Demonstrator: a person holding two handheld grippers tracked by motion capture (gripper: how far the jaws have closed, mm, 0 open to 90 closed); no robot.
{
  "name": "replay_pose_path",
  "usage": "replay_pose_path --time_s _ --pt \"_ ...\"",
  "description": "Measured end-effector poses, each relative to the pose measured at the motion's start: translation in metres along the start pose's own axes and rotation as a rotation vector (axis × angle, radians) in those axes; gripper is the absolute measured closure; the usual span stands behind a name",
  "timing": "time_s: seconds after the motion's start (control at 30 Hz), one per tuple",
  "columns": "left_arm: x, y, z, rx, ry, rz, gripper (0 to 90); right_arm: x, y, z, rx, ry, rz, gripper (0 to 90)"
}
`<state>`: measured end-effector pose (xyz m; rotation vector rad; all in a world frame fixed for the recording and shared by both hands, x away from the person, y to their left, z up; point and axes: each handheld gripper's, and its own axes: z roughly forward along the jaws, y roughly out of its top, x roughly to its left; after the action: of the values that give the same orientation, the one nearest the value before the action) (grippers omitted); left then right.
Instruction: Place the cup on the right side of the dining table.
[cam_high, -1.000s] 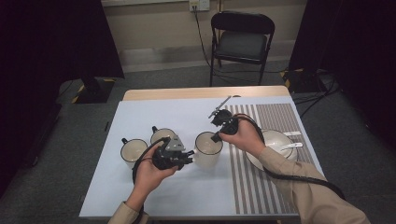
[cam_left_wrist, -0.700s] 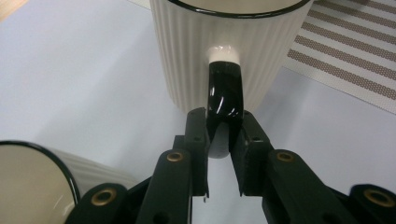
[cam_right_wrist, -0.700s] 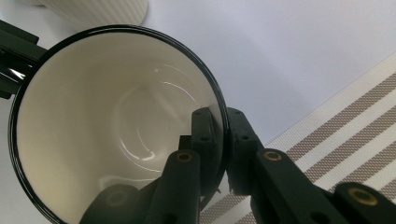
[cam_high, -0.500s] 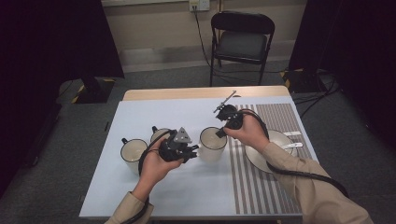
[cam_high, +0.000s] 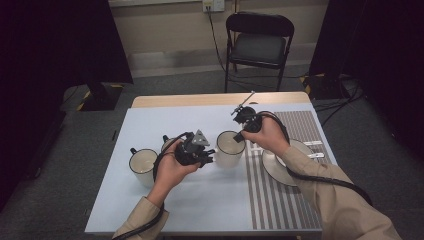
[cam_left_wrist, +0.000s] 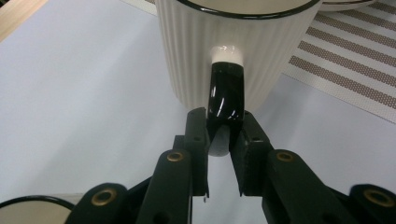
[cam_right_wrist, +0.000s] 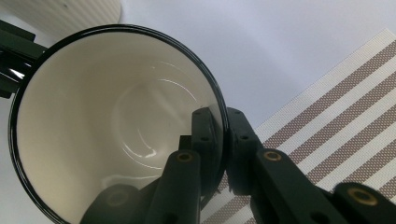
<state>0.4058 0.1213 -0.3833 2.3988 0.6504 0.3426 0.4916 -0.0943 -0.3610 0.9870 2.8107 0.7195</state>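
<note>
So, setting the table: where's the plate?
High view: the round white ceramic plate lies on the striped placemat at the table's right, beside the held ribbed mug.

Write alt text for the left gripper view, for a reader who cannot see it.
The left gripper is clamped on the glossy black handle of a cream ribbed mug with a black rim, which stands on a pale blue table surface. A brown-and-white striped placemat lies to the right, and another mug's rim shows at the bottom left corner.

A black folding chair (cam_high: 260, 47) stands on grey carpet (cam_high: 165, 82) beyond the table's (cam_high: 215, 99) far edge. Behind it a pale wall (cam_high: 165, 25) carries an outlet (cam_high: 210, 5), with dark curtains (cam_high: 55, 45) at both sides.
</note>
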Motion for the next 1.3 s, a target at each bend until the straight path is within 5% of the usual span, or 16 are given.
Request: replay_pose_path --time_s 1.3 --pt "0.019 0.031 0.02 0.03 0.029 -0.005 77.8 -0.034 0.008 -0.003 -0.002 -0.015 0.023 84.2"
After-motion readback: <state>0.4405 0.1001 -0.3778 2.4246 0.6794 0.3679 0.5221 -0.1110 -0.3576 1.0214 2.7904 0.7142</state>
